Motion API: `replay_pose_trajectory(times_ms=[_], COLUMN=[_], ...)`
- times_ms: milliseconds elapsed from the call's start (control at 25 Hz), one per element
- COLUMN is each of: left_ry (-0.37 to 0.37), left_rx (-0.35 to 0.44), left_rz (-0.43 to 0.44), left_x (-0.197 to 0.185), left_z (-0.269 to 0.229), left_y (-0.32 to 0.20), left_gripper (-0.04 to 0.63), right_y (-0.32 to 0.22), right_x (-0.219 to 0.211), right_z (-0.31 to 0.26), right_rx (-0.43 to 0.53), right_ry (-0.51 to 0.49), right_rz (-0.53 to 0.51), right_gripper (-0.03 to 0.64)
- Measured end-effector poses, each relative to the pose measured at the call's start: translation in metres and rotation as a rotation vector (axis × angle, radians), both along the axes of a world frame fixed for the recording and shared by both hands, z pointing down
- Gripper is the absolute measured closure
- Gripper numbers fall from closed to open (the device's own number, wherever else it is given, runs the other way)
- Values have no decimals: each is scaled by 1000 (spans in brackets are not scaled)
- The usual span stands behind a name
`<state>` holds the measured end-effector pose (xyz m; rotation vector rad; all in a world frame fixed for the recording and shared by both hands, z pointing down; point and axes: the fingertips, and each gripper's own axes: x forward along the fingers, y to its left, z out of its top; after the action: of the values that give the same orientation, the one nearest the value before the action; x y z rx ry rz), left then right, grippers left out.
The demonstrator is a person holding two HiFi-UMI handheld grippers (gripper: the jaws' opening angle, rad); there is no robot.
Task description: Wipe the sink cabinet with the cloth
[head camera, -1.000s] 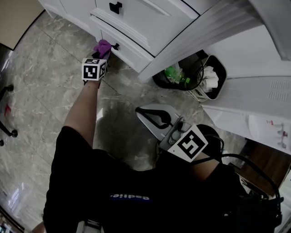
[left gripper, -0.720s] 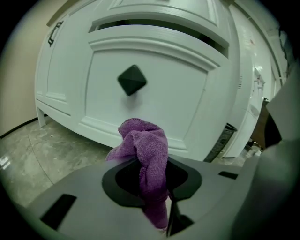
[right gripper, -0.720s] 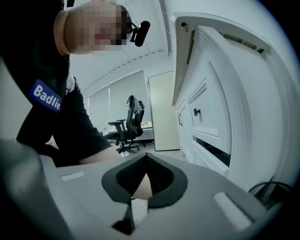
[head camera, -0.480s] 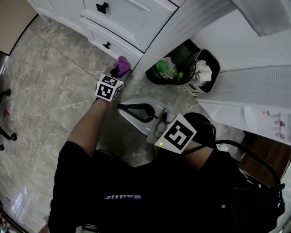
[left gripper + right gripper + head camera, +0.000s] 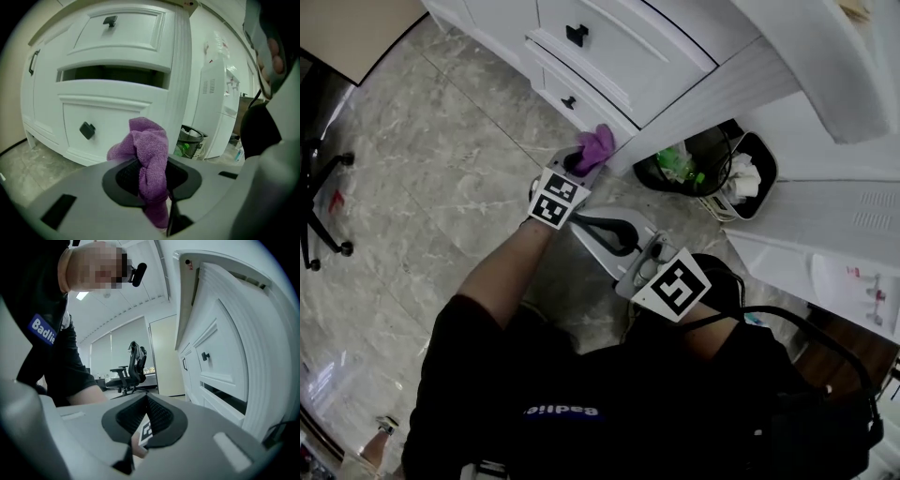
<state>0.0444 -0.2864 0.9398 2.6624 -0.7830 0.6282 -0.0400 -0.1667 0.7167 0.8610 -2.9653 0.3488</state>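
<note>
Your left claw (image 5: 584, 161) is clamped on the purple cloth (image 5: 597, 144); the cloth bunches up out of the jaws, near the lower front corner of the white sink cabinet (image 5: 609, 56), beside its fluted corner post (image 5: 712, 89); contact with the cabinet cannot be confirmed. In the left gripper view the lower drawer (image 5: 112, 112) stands slightly ajar; its black knob (image 5: 87, 130) lies at 9 o'clock from the cloth. Your right claw (image 5: 602, 230) sits at 6 o'clock from the cloth, over the marble floor (image 5: 441, 169); its jaws are together on nothing. Two waste bins (image 5: 689, 164) stand at 3 o'clock from the cloth, past the corner post.
</note>
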Motion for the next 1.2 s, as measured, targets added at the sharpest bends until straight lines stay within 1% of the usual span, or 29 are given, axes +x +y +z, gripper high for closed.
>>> replay_pose_trajectory(times_ms=[80, 160, 240, 320, 400, 480, 640, 760, 880, 960, 1040, 1120, 1200], left_ry=[-18, -35, -45, -49, -43, -32, 26, 62, 90, 94, 96, 99, 85], left_rx=[28, 27, 26, 31, 38, 47, 26, 11, 9, 22, 38, 42, 54], left_rz=[-12, -10, -6, -15, -40, -79, -169, -196, -196, -185, -191, -231, -276], left_x=[-15, -28, -38, -46, -55, -66, -85, -89, -91, -93, -95, -100, -107], left_z=[-19, -40, -69, -106, -150, -198, -296, -372, -447, -494, -539, -581, -619], left_y=[-3, 6, 15, 25, 36, 45, 78, 106, 139, 156, 168, 182, 196], left_gripper=[495, 495, 495, 495, 495, 495, 495, 495, 495, 495, 495, 495, 495], right_y=[-4, 0, 8, 17, 24, 29, 49, 65, 80, 86, 89, 99, 111], right_x=[-1, -2, -1, 2, 9, 15, 24, 29, 29, 29, 32, 37, 42], right_z=[5, 6, -9, -38, -71, -111, -194, -256, -318, -355, -395, -433, -467], right_rx=[-23, -69, -109, -134, -161, -168, -176, -182, -178, -161, -122, -97, -69], right_ry=[12, 19, 28, 42, 63, 84, 130, 145, 149, 159, 157, 152, 150], right_rz=[2, 15, 25, 23, 26, 25, -8, -40, -56, -64, -84, -107, -147], right_gripper=[615, 615, 615, 615, 615, 615, 615, 615, 615, 615, 615, 615, 615])
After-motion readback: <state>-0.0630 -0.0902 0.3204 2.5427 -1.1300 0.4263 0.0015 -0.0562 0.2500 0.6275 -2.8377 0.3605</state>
